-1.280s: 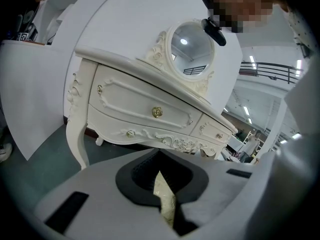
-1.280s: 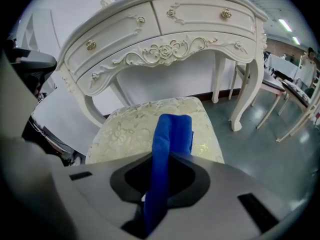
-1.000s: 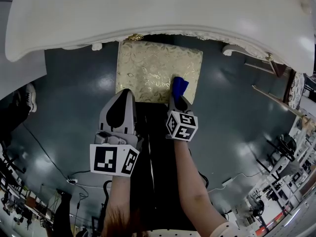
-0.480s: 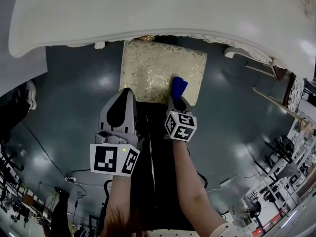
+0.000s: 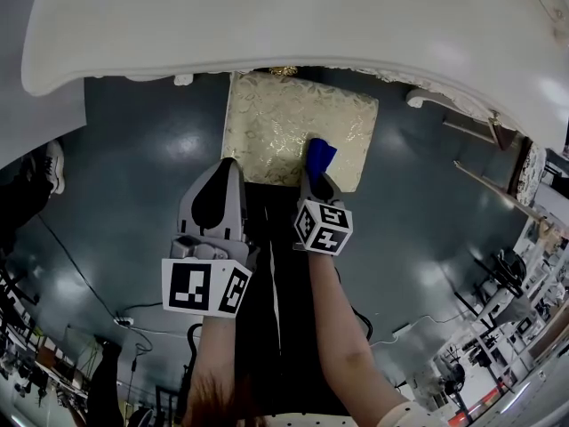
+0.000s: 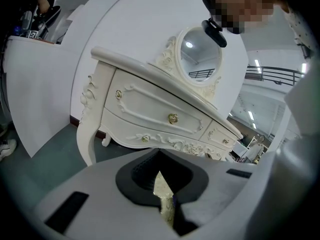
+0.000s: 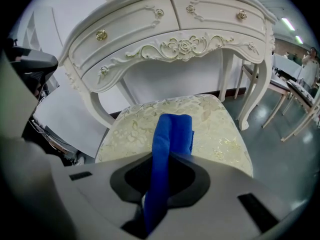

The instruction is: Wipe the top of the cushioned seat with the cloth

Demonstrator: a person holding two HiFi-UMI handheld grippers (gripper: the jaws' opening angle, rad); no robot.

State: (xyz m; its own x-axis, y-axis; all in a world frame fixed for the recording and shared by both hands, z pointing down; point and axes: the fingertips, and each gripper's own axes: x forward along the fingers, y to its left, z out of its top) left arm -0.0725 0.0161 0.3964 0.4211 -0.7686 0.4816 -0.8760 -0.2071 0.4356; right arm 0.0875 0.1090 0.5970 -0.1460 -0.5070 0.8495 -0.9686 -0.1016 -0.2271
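The cushioned seat [image 5: 284, 132] has a cream and gold floral top and stands half under the white dressing table [image 5: 267, 25]. My right gripper [image 5: 315, 174] is shut on a folded blue cloth [image 5: 320, 155], which sticks out over the seat's near right part. In the right gripper view the blue cloth [image 7: 170, 149] runs up from between the jaws above the seat [image 7: 210, 129]. My left gripper [image 5: 219, 178] hangs to the left, near the seat's front edge, shut with nothing in it. A sliver of the seat [image 6: 162, 196] shows through its jaws.
The dressing table's curved legs [image 7: 252, 84] stand either side of the seat, and its drawers [image 7: 135, 26] face me. A mirror [image 6: 199, 60] sits on top. The floor [image 5: 133, 149] is dark grey-green. My own legs in dark trousers [image 5: 276, 310] are below. Chairs and clutter stand at the right [image 5: 498, 265].
The seat and table have drifted slightly right and down in the head view as my head moved. Both grippers hold almost the same place, the cloth still clamped.
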